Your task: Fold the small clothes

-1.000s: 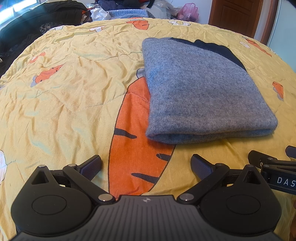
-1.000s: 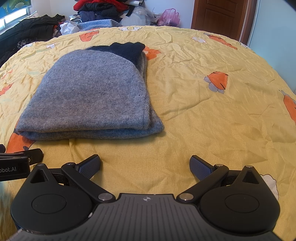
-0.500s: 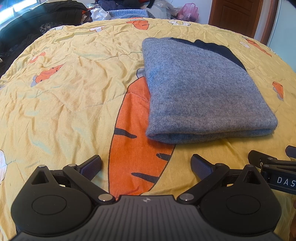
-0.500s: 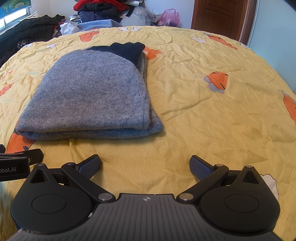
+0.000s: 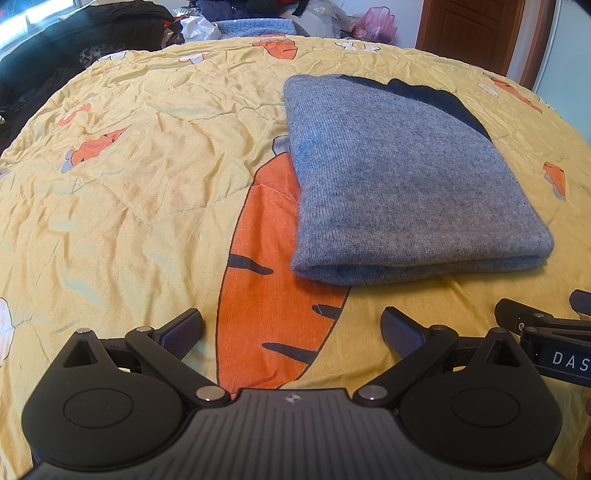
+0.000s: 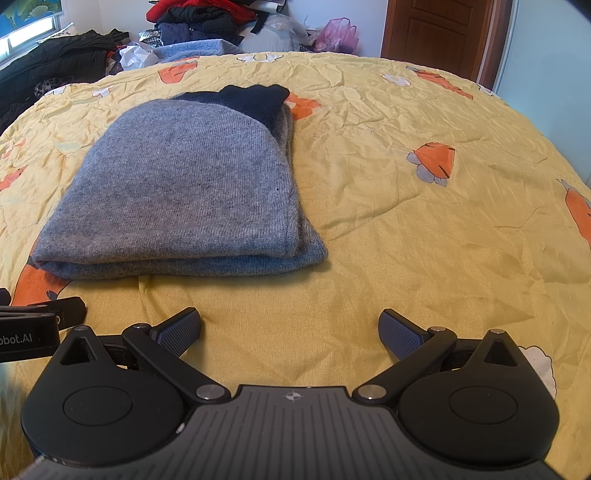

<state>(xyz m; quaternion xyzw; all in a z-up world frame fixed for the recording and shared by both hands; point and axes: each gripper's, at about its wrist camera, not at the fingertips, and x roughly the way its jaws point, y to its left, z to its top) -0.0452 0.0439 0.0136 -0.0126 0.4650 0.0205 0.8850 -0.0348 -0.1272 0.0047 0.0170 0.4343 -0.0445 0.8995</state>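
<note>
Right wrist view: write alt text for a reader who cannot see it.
A folded grey sweater with a navy part at its far end lies on a yellow carrot-print quilt. The right gripper sits in front of it, fingers apart, holding nothing.

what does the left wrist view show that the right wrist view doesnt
Only the left wrist view shows the big orange carrot print beside and partly under the sweater, and the open left tool.

Only the right wrist view shows the red clothes pile behind the bed and the open right tool.

Both show the folded grey sweater on the yellow quilt, the pink bag and the wooden door.
</note>
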